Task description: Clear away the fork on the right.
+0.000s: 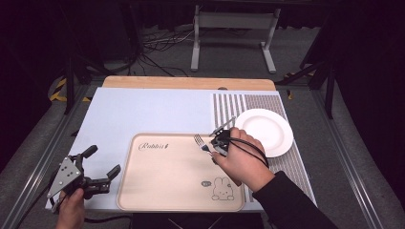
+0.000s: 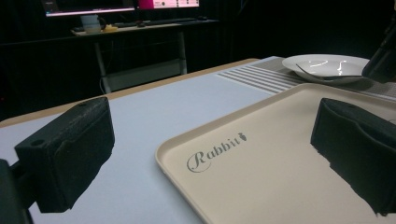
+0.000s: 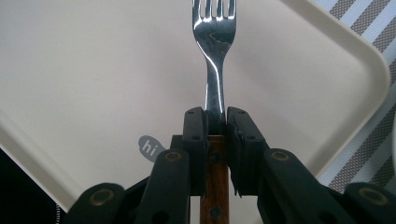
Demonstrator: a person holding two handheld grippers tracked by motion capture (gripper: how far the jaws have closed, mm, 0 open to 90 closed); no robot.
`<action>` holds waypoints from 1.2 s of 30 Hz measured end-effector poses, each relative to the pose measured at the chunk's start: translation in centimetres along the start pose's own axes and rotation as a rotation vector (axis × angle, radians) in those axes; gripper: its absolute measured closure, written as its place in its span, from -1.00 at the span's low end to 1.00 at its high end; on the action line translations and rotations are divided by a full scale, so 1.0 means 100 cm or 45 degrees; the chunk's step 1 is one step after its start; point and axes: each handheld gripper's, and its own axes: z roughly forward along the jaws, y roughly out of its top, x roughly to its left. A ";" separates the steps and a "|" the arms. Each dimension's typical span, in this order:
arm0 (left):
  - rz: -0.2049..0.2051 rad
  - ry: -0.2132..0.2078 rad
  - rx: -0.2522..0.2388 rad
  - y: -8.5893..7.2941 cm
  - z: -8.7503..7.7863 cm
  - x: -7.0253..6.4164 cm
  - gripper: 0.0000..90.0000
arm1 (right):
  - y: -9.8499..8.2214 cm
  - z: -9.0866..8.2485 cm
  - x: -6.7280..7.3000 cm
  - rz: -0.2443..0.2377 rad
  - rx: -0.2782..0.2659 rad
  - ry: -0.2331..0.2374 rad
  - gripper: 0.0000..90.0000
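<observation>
The blue-covered table (image 1: 143, 112) is carrying a beige tray (image 1: 162, 186). At seven o'clock, our left gripper (image 1: 101, 164) is waiting released. Our right gripper (image 1: 215, 143) is clenching the fork (image 3: 214, 42) over the tray's one o'clock corner; next we judge lowering it, plate (image 1: 265, 131) beyond.

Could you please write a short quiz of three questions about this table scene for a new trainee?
1. True or false: the right gripper has its jaws closed on the steel fork with a wooden handle.
2. Over which thing do the fork's tines point? A) the round white plate B) the beige rectangular tray with a rabbit drawing C) the striped grey placemat
3. Fill in: the left gripper, near the tray's left edge, has its jaws ____ and holds nothing.

Key: 1 true; 2 B; 3 open.
</observation>
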 end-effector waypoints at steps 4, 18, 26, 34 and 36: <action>0.004 -0.002 0.001 0.000 0.000 0.000 -1.00 | -0.002 0.008 0.000 0.015 0.010 0.015 0.74; 0.008 -0.002 0.000 0.000 0.000 0.000 -1.00 | -0.008 0.029 -0.005 0.071 0.053 0.020 0.74; 0.006 -0.001 -0.001 0.000 0.000 0.000 -1.00 | -0.012 0.040 -0.006 0.093 0.091 0.024 0.74; 0.006 0.002 0.000 0.001 0.000 0.000 -1.00 | -0.014 0.046 -0.006 0.103 0.127 0.019 0.74; 0.006 0.001 -0.002 0.000 0.000 0.000 -1.00 | -0.014 0.047 -0.006 0.109 0.132 0.021 0.73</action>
